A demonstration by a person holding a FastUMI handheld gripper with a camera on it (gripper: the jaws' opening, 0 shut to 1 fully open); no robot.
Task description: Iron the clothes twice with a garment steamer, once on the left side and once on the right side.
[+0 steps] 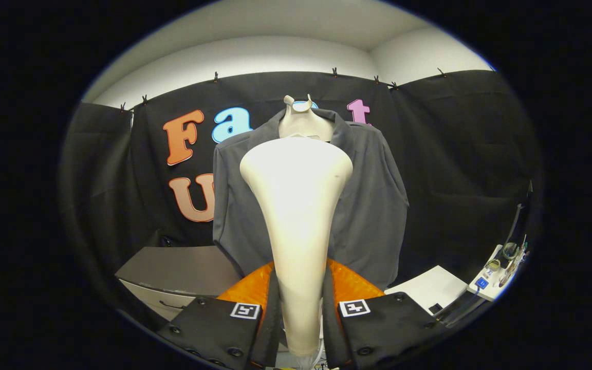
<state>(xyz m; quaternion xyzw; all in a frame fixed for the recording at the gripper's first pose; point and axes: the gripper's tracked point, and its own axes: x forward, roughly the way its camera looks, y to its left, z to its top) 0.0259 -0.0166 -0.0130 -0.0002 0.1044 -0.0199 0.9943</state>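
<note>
Gripper view showed the hand-held gripper pinching a smooth, flared cream garment steamer near the matte grey jacket.

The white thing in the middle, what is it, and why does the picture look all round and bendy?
The picture is round because the camera has a fisheye lens, which bends things at the sides. It rides on a gripper, a two-finger tool that a person carries by hand, and looks forward along the fingers low in the picture.

The white thing is a garment steamer. Its slim handle sits between the two fingers, which press on it from both sides, and its wide head points forward.

Just beyond it a grey jacket hangs on a white dummy, in front of a black cloth wall. The steamer is there to smooth the jacket. I cannot tell if it touches the cloth yet.

Low to one side is a grey cabinet, and on the other side a white table.
</note>
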